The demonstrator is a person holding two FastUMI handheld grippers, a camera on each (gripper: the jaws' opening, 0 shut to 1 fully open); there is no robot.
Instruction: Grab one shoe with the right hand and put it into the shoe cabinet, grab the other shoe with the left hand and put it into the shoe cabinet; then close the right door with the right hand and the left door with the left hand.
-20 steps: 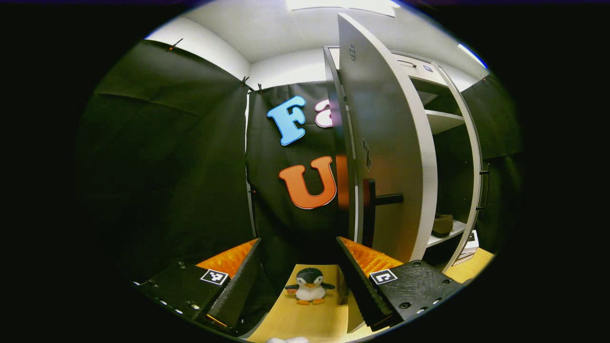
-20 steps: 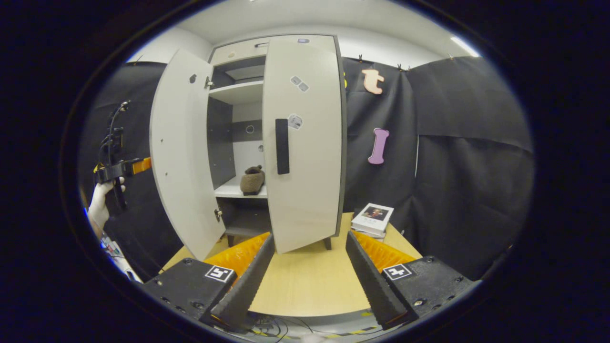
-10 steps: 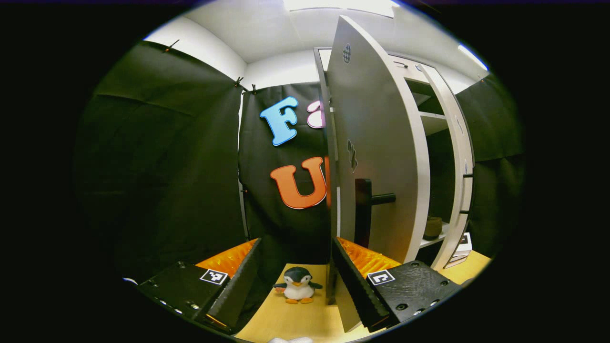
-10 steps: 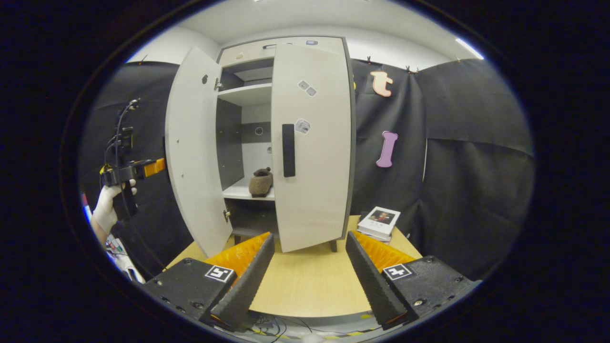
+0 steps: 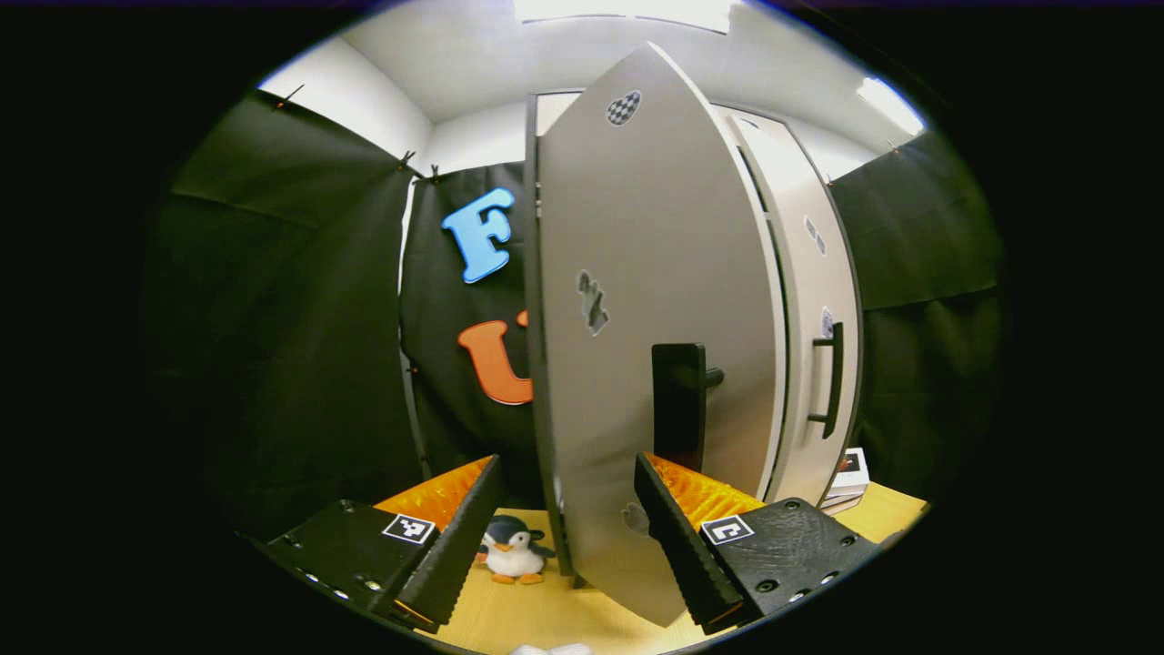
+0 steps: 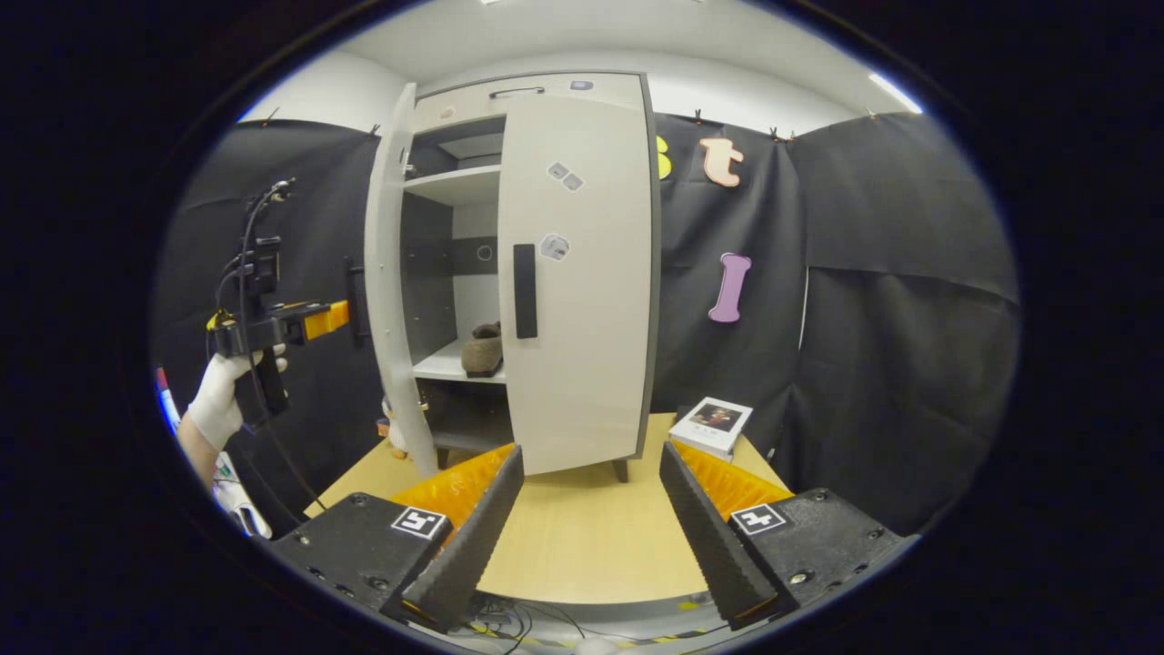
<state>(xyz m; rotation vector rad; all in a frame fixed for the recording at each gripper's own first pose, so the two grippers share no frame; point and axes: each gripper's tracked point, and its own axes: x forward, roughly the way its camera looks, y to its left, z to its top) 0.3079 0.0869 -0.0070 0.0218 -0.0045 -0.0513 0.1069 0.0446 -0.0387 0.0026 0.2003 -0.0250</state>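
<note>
Shoe cabinet (image 6: 509,273) dead ahead at twelve o'clock; right door (image 6: 577,273) is shut, so I judge the left door (image 5: 655,300) is the step in hand. It stands ajar. A shoe (image 6: 482,350) sits on the shelf. My left gripper (image 5: 568,537) and right gripper (image 6: 587,532) gape wide, empty. Next: push it home.

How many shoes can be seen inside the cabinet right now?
1. A brown shoe sits on the lower shelf, in the gap between the part-open left door and the shut right door. A second may be hidden behind that door.
</note>
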